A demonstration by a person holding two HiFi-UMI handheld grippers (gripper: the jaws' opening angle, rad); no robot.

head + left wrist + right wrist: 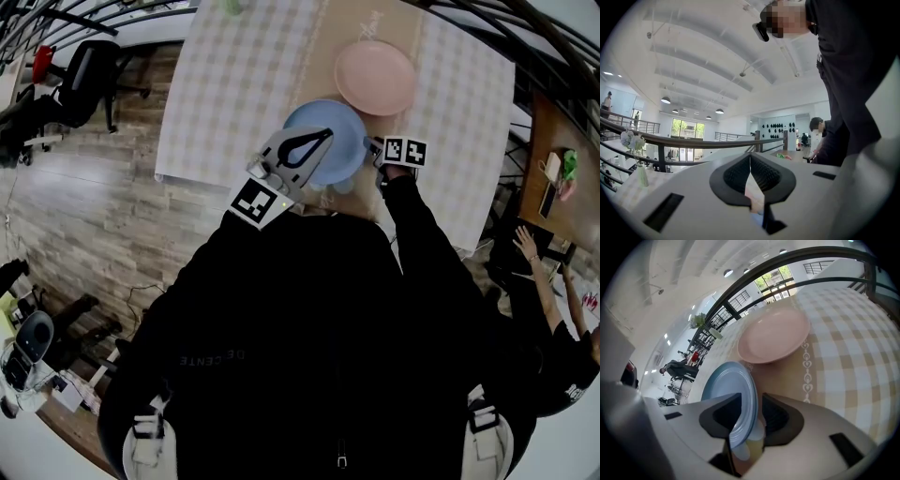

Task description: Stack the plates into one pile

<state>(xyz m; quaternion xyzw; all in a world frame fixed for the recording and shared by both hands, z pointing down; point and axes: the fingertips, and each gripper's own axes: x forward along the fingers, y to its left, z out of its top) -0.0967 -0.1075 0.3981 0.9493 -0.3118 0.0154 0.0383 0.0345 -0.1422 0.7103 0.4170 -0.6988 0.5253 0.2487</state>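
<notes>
- Sitting between the jaws of my right gripper point(750, 420) is the near rim of the blue plate point(727, 390). The jaws stand apart, with a gap showing on the right side of the rim, so they are not clamped on it.
- A pale yellowish edge shows just under the blue plate at my jaws; I cannot tell what it is.
- In the head view the blue plate lies near the table's front edge, close in front of me.
- The pink plate point(773, 336) lies flat on the table just beyond the blue one. The two are apart, with a strip of the beige runner point(787, 376) showing between them.
- My left gripper point(750, 157) has its jaws together at the tips with nothing between them. It points up toward the ceiling, and in the head view it hangs over the blue plate's near left part.
- The table point(234, 84) wears a checked cloth, and the runner crosses it under both plates.
- A curved railing point(693, 140) stands past the table, and a black office chair point(89, 70) stands on the wooden floor to the left.
</notes>
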